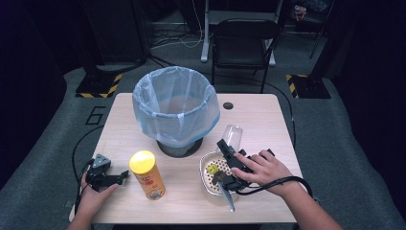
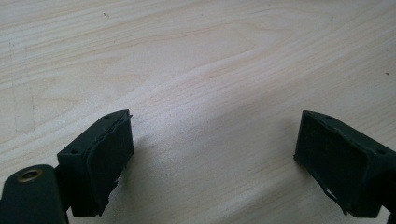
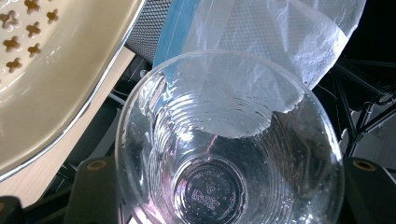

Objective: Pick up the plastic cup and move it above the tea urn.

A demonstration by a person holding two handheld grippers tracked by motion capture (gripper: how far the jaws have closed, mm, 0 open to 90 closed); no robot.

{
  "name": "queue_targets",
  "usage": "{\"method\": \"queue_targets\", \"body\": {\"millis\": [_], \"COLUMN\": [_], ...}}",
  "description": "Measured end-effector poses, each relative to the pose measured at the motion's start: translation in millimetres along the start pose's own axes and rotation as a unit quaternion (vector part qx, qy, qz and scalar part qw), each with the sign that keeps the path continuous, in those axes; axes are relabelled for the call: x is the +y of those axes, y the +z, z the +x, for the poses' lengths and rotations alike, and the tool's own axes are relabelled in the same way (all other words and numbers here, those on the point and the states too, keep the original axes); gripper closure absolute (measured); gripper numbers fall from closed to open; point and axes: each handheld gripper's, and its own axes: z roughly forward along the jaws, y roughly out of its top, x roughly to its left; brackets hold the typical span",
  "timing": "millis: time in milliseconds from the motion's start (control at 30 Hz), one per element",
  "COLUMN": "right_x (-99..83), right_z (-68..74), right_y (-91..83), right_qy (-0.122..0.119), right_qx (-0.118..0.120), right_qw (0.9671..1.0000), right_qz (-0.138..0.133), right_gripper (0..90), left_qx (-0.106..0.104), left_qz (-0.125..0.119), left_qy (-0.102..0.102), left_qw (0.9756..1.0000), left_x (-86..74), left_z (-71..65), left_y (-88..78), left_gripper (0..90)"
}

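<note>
1. The right gripper (image 1: 229, 162) has its fingers clamped on a clear plastic cup (image 1: 233, 135), one finger on each side of the cup's wall as seen in the right gripper view.
2. The cup (image 3: 229, 140) is held off the worktop (image 1: 258, 120), just right of the bin's foot and above the far edge of the perforated dish (image 1: 210, 179).
3. In the high view the cup's long axis runs up and away from the person, tilted rather than upright.
4. Its open mouth points away from the gripper, toward the far side of the worktop and the lined bin (image 1: 176, 106); its base sits down between the fingers.
5. In the right gripper view the rim faces the camera, the ribbed wall narrows to the round base, and the bin's blue liner (image 3: 280, 42) shows through and beyond the cup.
6. The cream dish (image 3: 51, 79), pierced with cross-shaped holes, lies at the upper left of that view, near the cup's rim.
7. The right hand (image 1: 263, 170) wraps the gripper from the near right.
8. The left gripper (image 1: 115, 178) rests low at the near left corner of the worktop, its fingers (image 2: 100, 163) apart with bare wood between them.
9. A yellow-lidded snack can (image 1: 147, 175) stands upright between the left gripper and the dish.
</note>
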Motion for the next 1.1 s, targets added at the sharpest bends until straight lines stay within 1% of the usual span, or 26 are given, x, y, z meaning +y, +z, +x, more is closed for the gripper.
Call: {"method": "queue_targets", "body": {"millis": [233,333,1033,1100], "right_x": [-1.0,-1.5,-1.9,-1.4], "right_z": [-0.6,-1.1,-3.4,-3.9], "right_y": [-0.3,-0.1,-1.0,-1.0], "right_qy": [0.000,0.001,0.008,0.015], "right_qx": [-0.005,-0.001,-0.006,-0.006], "right_qw": [1.0000,1.0000,1.0000,0.9999], "right_qz": [0.004,0.003,0.001,-0.003], "right_gripper": [35.1,35.1,34.7,34.7], "left_qx": [0.000,0.000,0.000,0.000], "left_qz": [0.000,0.001,0.000,0.001], "left_qy": [0.000,0.000,0.000,0.000], "left_qw": [1.0000,1.0000,1.0000,1.0000], "left_x": [0.0,0.1,0.0,0.1], "left_z": [0.0,0.0,0.0,0.1], "left_y": [0.0,-0.1,0.0,-0.1], "left_gripper": [11.2,11.2,11.2,11.2]}}
